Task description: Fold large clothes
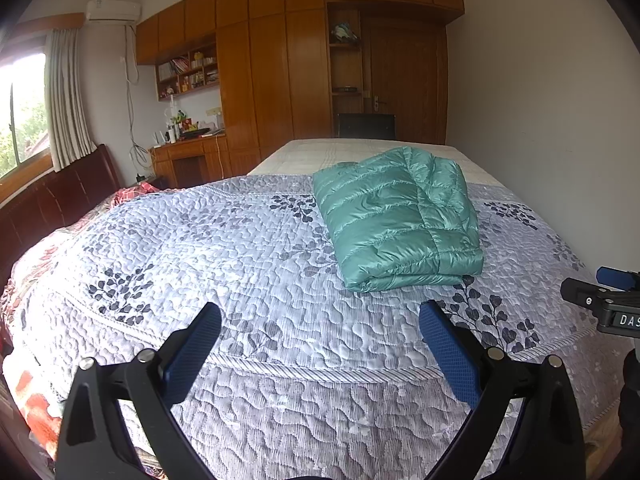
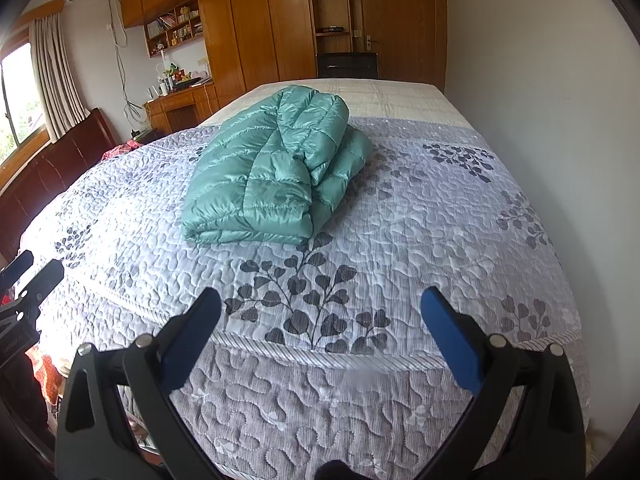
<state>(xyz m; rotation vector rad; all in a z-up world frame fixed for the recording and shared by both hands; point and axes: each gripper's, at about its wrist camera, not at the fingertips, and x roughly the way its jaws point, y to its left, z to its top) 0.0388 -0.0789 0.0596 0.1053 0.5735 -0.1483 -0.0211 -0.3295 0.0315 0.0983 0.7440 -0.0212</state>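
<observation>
On my left, the left gripper (image 1: 320,330) hangs over the near edge of the bed, jaws spread wide and holding nothing. Its blue pads (image 1: 192,356) are ribbed rubber on black plastic arms. Below them the quilt (image 1: 200,248) is pale grey, stitched in pebbly puffs and printed with dark leaf sprigs; it looks soft and loose enough to shift under a push.

In the middle lies the jacket (image 2: 272,172), a teal down piece already folded into a thick bundle on the quilt, well ahead of both grippers. The shell is shiny and slick, quilted in horizontal channels, and the top layer bulges. I judge that is the risk: trapped air and slippery nylon could let the fold spring open or slide, especially if I nudge it or pinch only one layer. Grabbing the quilt along with it would drag the bundle askew.

On my right, the right gripper (image 2: 320,320) is likewise wide and empty, close to the white wall (image 2: 540,80).
</observation>
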